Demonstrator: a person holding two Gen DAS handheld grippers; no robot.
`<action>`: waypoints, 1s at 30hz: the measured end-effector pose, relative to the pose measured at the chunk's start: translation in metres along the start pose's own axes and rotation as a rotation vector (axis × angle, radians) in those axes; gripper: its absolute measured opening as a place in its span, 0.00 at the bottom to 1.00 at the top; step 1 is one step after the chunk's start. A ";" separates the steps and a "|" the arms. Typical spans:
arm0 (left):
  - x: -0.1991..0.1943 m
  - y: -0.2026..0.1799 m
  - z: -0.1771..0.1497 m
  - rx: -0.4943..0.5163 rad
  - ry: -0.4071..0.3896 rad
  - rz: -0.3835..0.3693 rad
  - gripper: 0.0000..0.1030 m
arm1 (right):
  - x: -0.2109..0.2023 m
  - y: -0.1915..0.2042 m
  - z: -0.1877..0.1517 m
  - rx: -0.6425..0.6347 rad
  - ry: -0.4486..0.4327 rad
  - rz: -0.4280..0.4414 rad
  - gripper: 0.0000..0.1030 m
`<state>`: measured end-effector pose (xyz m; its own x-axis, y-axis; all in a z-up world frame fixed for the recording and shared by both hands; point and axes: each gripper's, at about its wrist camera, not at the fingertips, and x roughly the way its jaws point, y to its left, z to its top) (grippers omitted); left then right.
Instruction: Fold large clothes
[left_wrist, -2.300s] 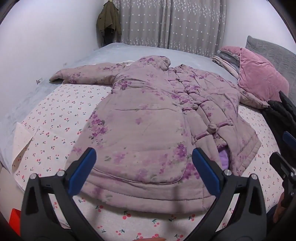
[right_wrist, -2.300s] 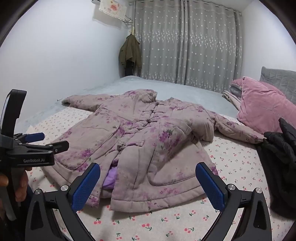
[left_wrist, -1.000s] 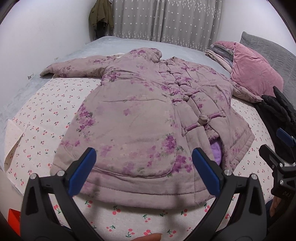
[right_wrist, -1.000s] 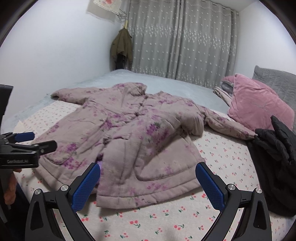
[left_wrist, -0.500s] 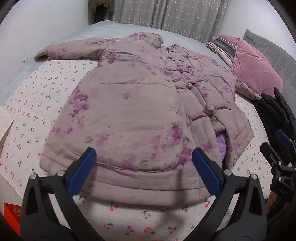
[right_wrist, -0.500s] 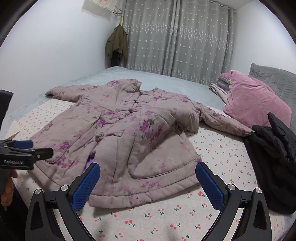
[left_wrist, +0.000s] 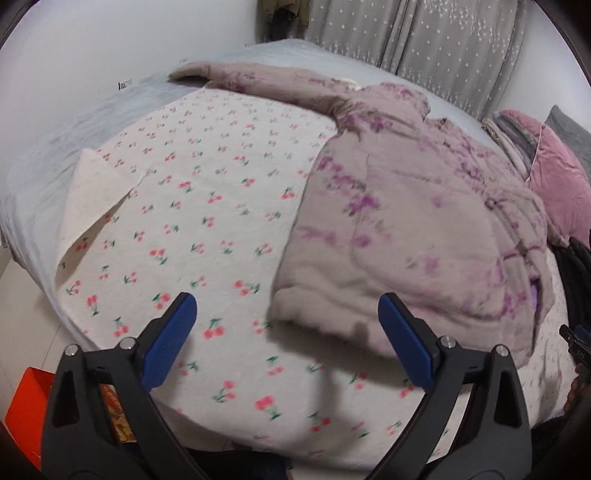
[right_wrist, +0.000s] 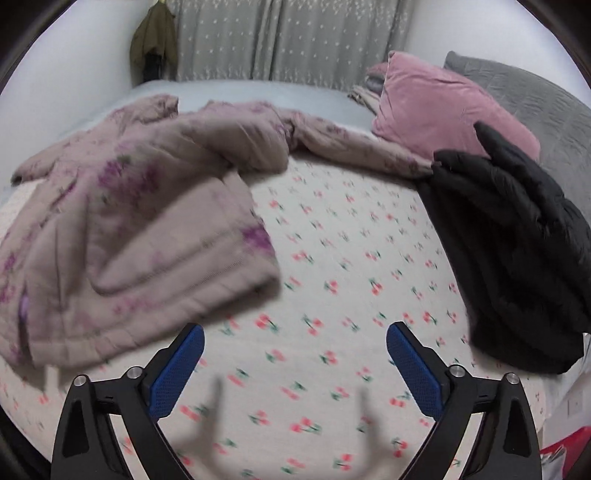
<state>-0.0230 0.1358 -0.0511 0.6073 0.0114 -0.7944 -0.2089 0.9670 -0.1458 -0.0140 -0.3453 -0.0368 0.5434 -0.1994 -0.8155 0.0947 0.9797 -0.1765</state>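
I hold my left gripper (left_wrist: 286, 325) and right gripper (right_wrist: 295, 354) spread wide and empty over bare cherry-print sheet (left_wrist: 207, 206), the padded coat (left_wrist: 413, 229) lying flat between those clear stretches, hem corners nearest, black jacket (right_wrist: 517, 236) beyond.

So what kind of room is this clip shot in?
Most likely a home bedroom: a bed with a cherry-print sheet, a pink pillow at its head, and grey curtains behind.

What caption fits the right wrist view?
Open right gripper hovers over cherry-print bedsheet, between mauve floral padded coat and black puffer jacket.
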 end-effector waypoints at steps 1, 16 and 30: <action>0.002 -0.003 -0.003 0.027 0.019 0.003 0.95 | 0.005 0.001 -0.002 -0.023 0.019 -0.010 0.93; 0.051 -0.046 -0.008 0.243 0.154 0.060 0.93 | 0.062 0.030 0.059 0.012 -0.041 0.207 0.39; -0.011 -0.038 0.030 0.033 -0.178 -0.056 0.18 | -0.034 -0.003 0.066 0.219 -0.367 0.404 0.03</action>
<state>0.0011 0.1062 -0.0193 0.7436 -0.0003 -0.6686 -0.1478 0.9752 -0.1648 0.0225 -0.3404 0.0279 0.8216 0.1720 -0.5434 -0.0314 0.9656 0.2581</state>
